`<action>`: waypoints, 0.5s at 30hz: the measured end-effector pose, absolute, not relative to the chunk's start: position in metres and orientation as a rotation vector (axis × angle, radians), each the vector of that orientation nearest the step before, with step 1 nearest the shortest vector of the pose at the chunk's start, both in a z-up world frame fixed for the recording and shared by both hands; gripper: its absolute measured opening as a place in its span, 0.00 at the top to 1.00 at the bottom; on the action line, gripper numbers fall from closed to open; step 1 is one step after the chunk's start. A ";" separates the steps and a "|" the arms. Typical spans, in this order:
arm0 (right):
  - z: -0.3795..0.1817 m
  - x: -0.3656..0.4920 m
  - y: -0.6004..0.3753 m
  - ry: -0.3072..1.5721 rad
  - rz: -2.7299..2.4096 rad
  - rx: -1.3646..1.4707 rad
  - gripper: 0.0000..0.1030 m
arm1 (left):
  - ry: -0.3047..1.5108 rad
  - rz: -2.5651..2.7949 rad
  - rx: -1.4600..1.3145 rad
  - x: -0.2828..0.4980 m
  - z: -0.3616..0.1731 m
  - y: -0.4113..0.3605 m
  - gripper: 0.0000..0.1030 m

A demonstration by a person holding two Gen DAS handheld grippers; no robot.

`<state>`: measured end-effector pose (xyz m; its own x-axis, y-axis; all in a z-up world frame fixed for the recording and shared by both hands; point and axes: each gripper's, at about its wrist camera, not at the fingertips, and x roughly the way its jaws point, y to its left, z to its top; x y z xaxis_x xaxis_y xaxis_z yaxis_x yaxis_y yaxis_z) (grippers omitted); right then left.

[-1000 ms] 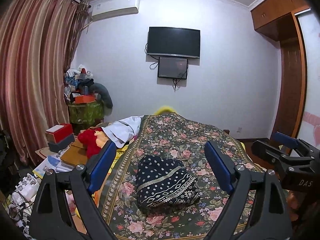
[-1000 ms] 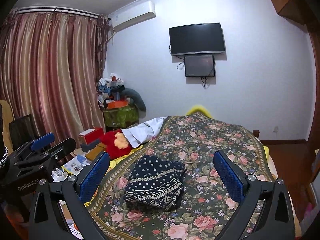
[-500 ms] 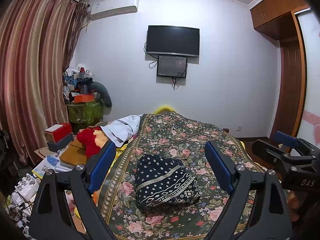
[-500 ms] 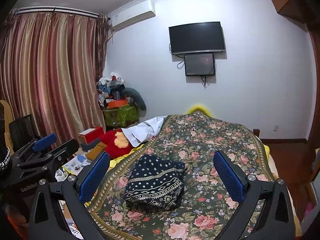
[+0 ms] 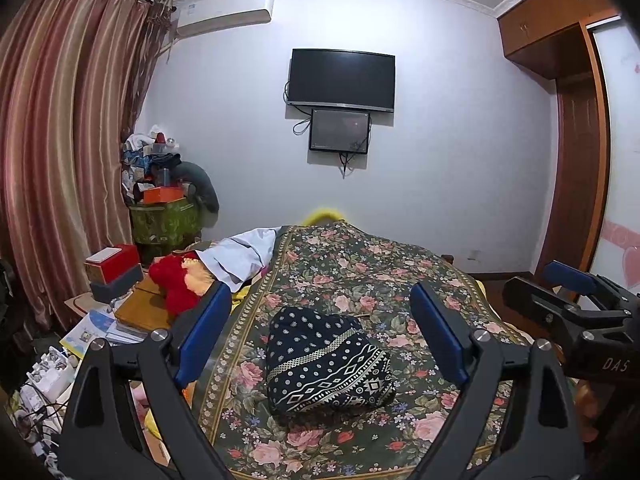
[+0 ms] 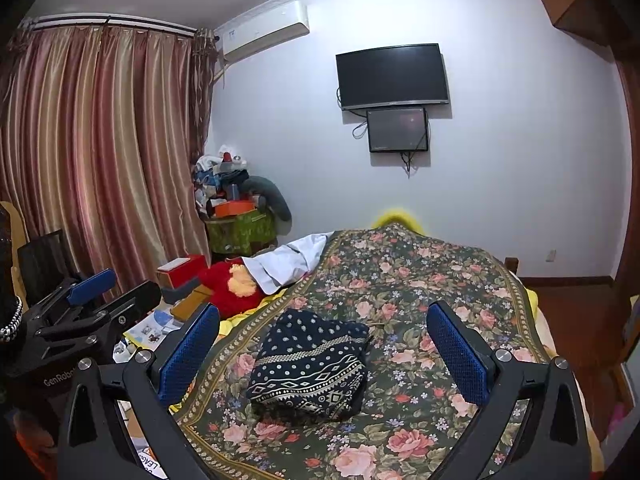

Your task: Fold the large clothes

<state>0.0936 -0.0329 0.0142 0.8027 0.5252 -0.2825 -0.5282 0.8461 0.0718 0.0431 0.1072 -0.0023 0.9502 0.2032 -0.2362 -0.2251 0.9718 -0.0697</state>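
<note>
A dark navy garment with white dots and a banded pattern (image 5: 326, 362) (image 6: 310, 364) lies folded in a compact bundle on the floral bedspread (image 5: 360, 276) (image 6: 404, 280). My left gripper (image 5: 322, 324) hovers above the near end of the bed, open, its blue pads wide apart with nothing between them. In the right wrist view my right gripper (image 6: 324, 334) is open too, held back from the bundle and touching nothing. Each gripper shows at the edge of the other's view: the right one (image 5: 576, 300) and the left one (image 6: 92, 292).
A white cloth (image 5: 240, 252) and a red plush toy (image 5: 176, 284) lie at the bed's left side, beside boxes, books and papers on a low table (image 5: 120, 308). Curtains hang on the left, a wardrobe (image 5: 576, 152) stands on the right, screens on the far wall.
</note>
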 end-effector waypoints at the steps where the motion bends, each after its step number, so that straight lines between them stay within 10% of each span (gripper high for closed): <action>1: 0.014 0.093 -0.033 0.295 0.561 -0.009 0.00 | 0.230 0.215 -0.095 0.043 -0.003 0.109 0.12; 15: 0.015 0.093 -0.033 0.296 0.555 0.001 0.00 | 0.226 0.178 -0.104 0.039 0.000 0.126 0.12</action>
<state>0.0933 -0.0335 0.0150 0.8087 0.5194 -0.2762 -0.5191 0.8509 0.0802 0.0395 0.1262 0.0000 0.9591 0.1631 -0.2314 -0.1865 0.9790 -0.0829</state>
